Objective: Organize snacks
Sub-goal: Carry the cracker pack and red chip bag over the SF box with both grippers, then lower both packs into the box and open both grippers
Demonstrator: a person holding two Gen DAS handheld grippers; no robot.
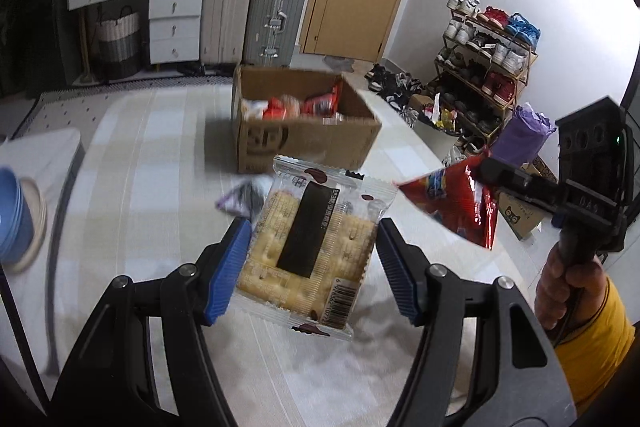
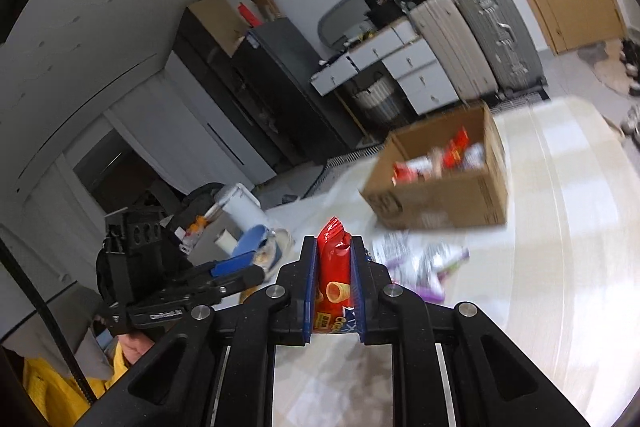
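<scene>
1. Left wrist view. The left gripper (image 1: 312, 263) holds a clear-wrapped cracker packet (image 1: 310, 251) crosswise between its blue pads (image 1: 226, 269), lifted off the table (image 1: 160, 155), on the near side of the cardboard box (image 1: 304, 123). The left pad touches the wrapper edge; the right pad appears to stand just apart from it, so I cannot tell how firm the clamp is. Risk: the slick film slides out in transit, or harder squeezing cracks the biscuits.

2. Same view. The right gripper (image 1: 486, 167) enters to the right of the box, pinching a red snack bag (image 1: 460, 207) by one corner. Risk: the hanging bag swings and catches the box rim, or collides with the cracker packet if both go in together.

3. Same view. A purple-and-white wrapper (image 1: 244, 197) lies on the table in front of the box. It is blurred, contents unclear.

4. Right wrist view. The right gripper (image 2: 334, 287) is clamped tight on the red snack bag (image 2: 334, 267), below and left of the cardboard box (image 2: 440, 179), which already contains red packets. Risk: crushed contents.

5. Same view. Purple wrappers (image 2: 420, 263) lie just before the box, unsorted.
</scene>
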